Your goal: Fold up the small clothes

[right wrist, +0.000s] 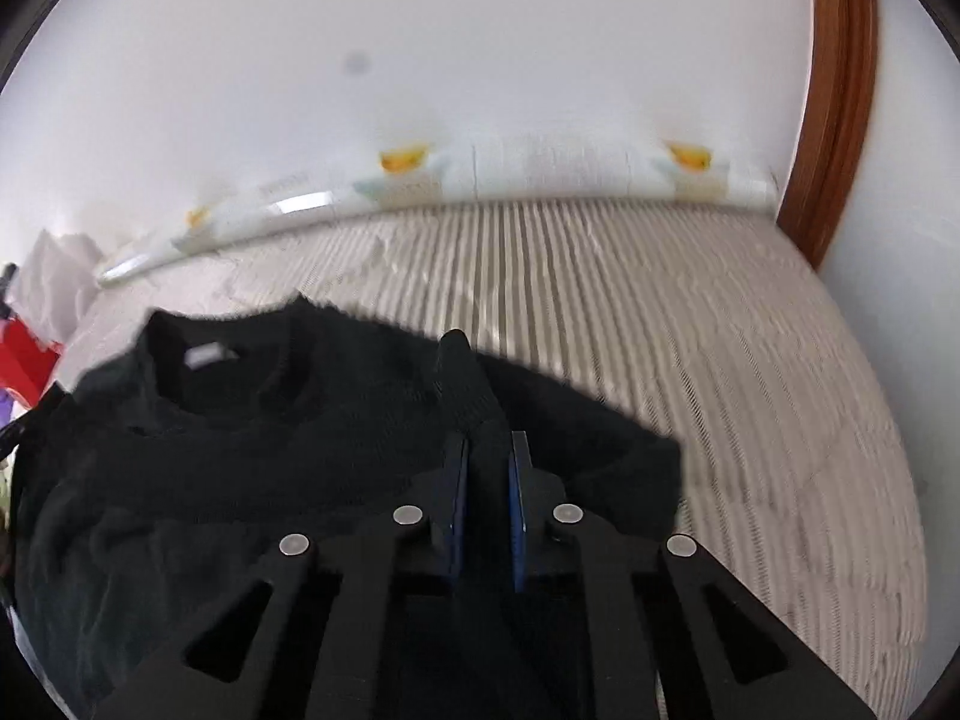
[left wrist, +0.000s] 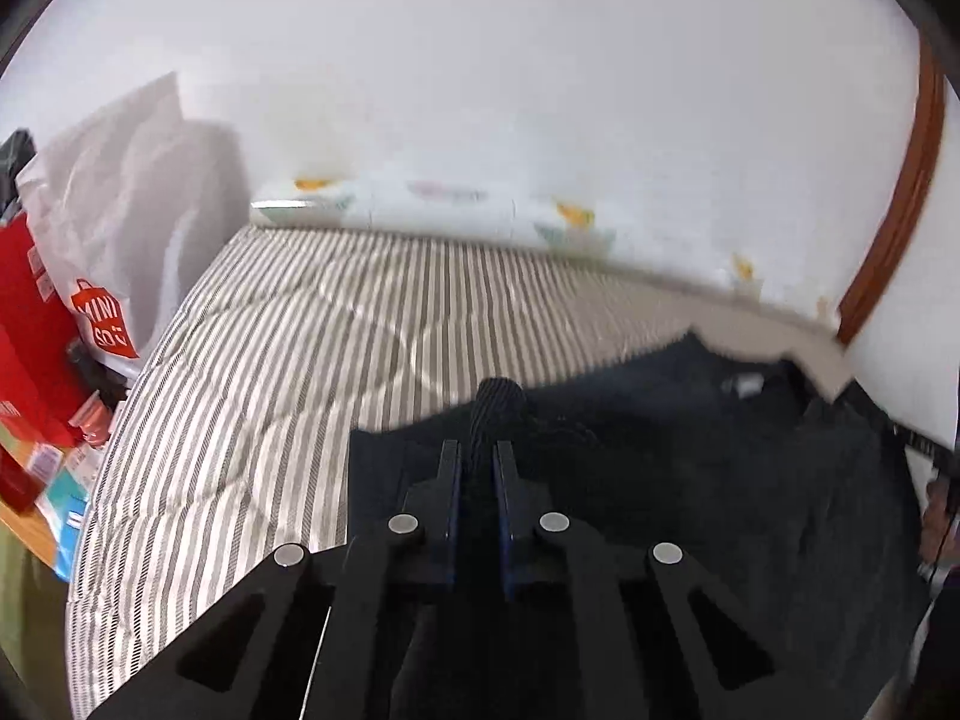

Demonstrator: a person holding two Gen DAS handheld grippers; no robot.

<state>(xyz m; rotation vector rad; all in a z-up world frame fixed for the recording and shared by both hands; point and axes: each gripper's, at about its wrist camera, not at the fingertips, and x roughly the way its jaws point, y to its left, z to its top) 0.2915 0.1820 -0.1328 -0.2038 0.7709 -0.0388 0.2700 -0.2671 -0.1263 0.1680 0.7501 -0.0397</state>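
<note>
1. A black knit sweater [right wrist: 252, 420] lay spread on a bed covered by a grey-and-white striped quilt [left wrist: 270, 360]; its neckline, with a pale label inside, faced the far wall.
2. The left gripper [left wrist: 477, 456] was clamped on a bunched ridge of the sweater's fabric; the dark knit stood up between the blue-edged pads and poked out beyond the tips.
3. The right gripper [right wrist: 487, 450] was likewise closed on a pinch of the same sweater, a fold of cloth rising past its fingertips.
4. In the left view the sweater [left wrist: 690, 450] filled the lower right, with bare quilt to the left of it; in the right view it filled the lower left, with bare quilt [right wrist: 720, 360] to the right.
5. A white pillow with yellow and green prints [right wrist: 540, 168] lay along the wall at the head of the bed.
6. A white shopping bag with a red logo [left wrist: 114, 240] and red boxes [left wrist: 30, 330] stood beside the bed's left edge.
7. A brown wooden frame [right wrist: 840, 90] ran up the wall on the right.
8. Both views were blurred.
</note>
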